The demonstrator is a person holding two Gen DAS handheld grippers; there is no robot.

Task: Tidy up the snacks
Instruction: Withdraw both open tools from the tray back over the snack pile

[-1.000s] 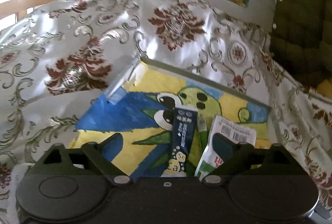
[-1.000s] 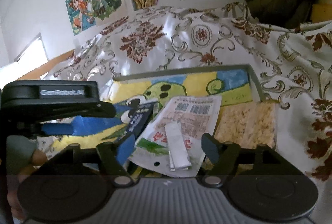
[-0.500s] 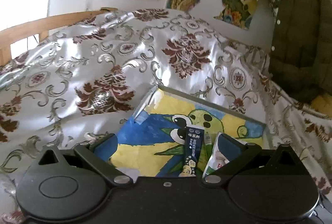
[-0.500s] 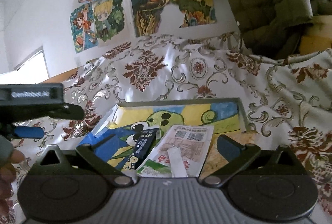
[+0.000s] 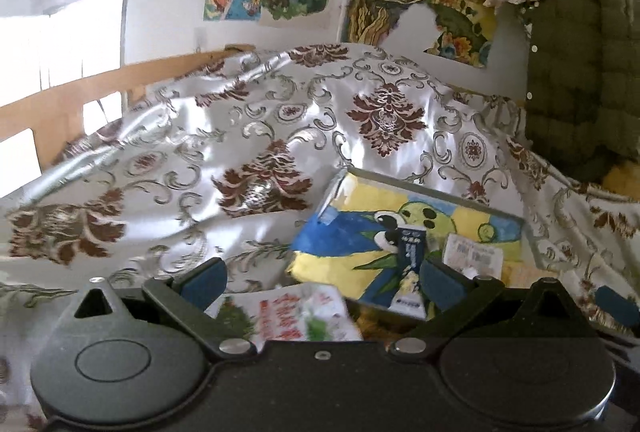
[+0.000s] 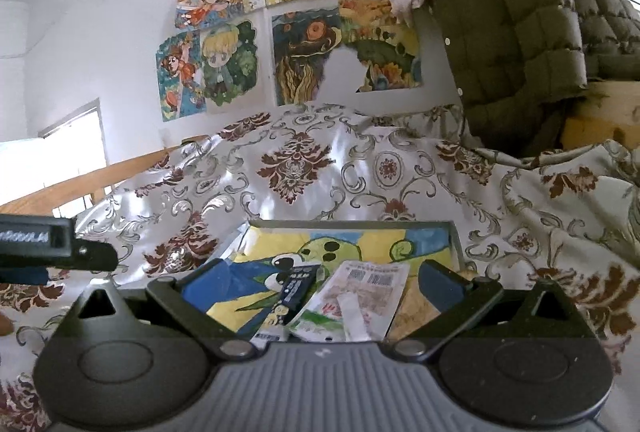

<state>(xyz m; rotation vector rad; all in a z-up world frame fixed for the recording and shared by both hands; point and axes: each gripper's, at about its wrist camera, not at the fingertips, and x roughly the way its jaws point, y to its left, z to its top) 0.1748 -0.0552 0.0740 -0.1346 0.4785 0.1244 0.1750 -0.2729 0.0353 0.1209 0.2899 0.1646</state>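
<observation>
The left claw (image 5: pixel 322 278) stands wide, nothing between its blue pads. Its jaws have just been opening to this width. The right claw (image 6: pixel 320 278) is also wide and holds nothing; its jaws have also just been opening. Both claws hang above the near edge of a shallow tray (image 6: pixel 454 236) that lies on a flowered cloth (image 6: pixel 296 168).

The tray has a thin grey rim, and its floor is a painted picture of a green creature on yellow and blue. In the tray I count three snacks. A dark blue sachet (image 6: pixel 294 290) with white writing lies in the middle, its near end pale. To the right of it, touching or just beside, lies a white pouch (image 6: pixel 360 296) with barcodes at its far end, green and red print at its near end, and a white strip across it. Right of the pouch, a pale yellow crumbly pack (image 6: pixel 412 312) lies by the right rim, partly hidden by the right finger.

In the left view one more pack (image 5: pixel 288 316), white with red and green print, lies outside the tray, near its left corner, on the cloth.

On the far wall hang several paintings (image 6: pixel 228 68). A green quilted coat (image 6: pixel 512 24) hangs at the right.
</observation>
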